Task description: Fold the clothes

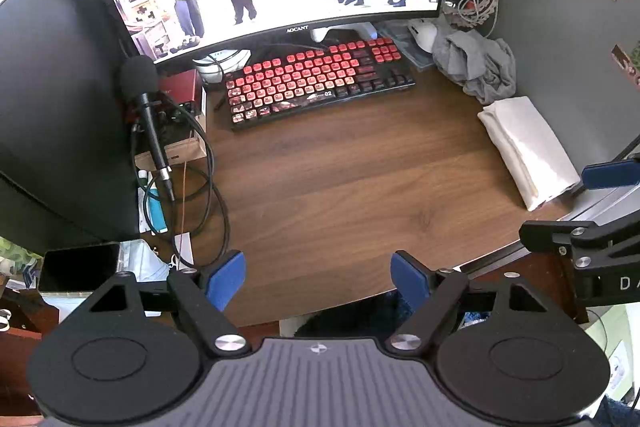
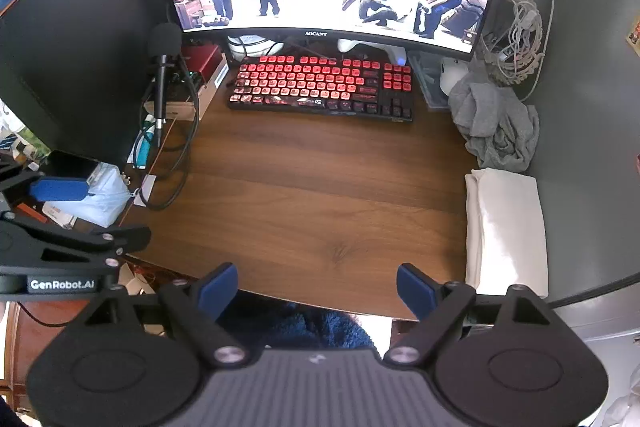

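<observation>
Two garments showed in left wrist view: crumpled grey cloth [image 1: 476,67] and folded white cloth [image 1: 528,151], parked far right, probably to keep the brown wooden desk [image 1: 340,179] clear. Your left gripper [image 1: 318,277] hung open, empty, well apart.

Right wrist view: right gripper [image 2: 316,291] also spread empty; white cloth [image 2: 506,231] just beyond its right finger, grey cloth [image 2: 496,127] farther back.

The right gripper [image 2: 317,291] hangs wide apart over the desk [image 2: 304,195] edge. A folded white cloth [image 2: 506,227] lies right, touching, it seems, a crumpled grey garment [image 2: 494,123].
</observation>
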The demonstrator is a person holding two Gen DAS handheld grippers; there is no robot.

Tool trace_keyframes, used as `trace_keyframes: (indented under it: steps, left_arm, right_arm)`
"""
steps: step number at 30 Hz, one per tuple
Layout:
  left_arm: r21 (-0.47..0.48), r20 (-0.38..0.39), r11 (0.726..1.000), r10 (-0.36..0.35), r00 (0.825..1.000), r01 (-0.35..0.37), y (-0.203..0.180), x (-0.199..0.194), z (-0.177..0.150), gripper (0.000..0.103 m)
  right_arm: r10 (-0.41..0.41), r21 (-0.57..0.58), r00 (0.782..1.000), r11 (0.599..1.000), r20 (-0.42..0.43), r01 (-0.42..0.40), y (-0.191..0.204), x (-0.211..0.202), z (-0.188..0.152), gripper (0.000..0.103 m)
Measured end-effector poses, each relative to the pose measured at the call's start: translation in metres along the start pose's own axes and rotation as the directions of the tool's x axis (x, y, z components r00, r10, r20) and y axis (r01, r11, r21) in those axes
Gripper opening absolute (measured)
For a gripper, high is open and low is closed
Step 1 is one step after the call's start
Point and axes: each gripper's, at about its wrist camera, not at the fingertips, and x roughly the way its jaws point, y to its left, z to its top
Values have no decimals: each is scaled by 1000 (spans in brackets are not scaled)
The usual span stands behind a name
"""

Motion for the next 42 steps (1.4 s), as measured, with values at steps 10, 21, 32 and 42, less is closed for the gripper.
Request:
trace_keyframes:
  steps: [10, 21, 32, 42]
  left_arm:
    - [-5, 0, 1000, 2, 1000, -2, 1, -1, -2, 79]
    - [-6, -7, 1000, -1, 1000, 1, 3, 0, -3, 79]
    - [-8, -14, 1000, 2, 1000, -2, 3, 1, -4, 79]
    - [-8, -29, 1000, -1, 1000, 1, 4, 4, -5, 79]
  right_arm:
    - [-4, -8, 1000, 1000, 13, 5, 1, -4, -2, 86]
    - [-6, -9, 1000, 1000, 9, 6, 2, -5, -2, 86]
    - [-4, -7, 1000, 1000, 4, 4, 2, -4, -2, 86]
    - [-6, 1, 1000, 1000, -7, 6, 2, -2, -3, 86]
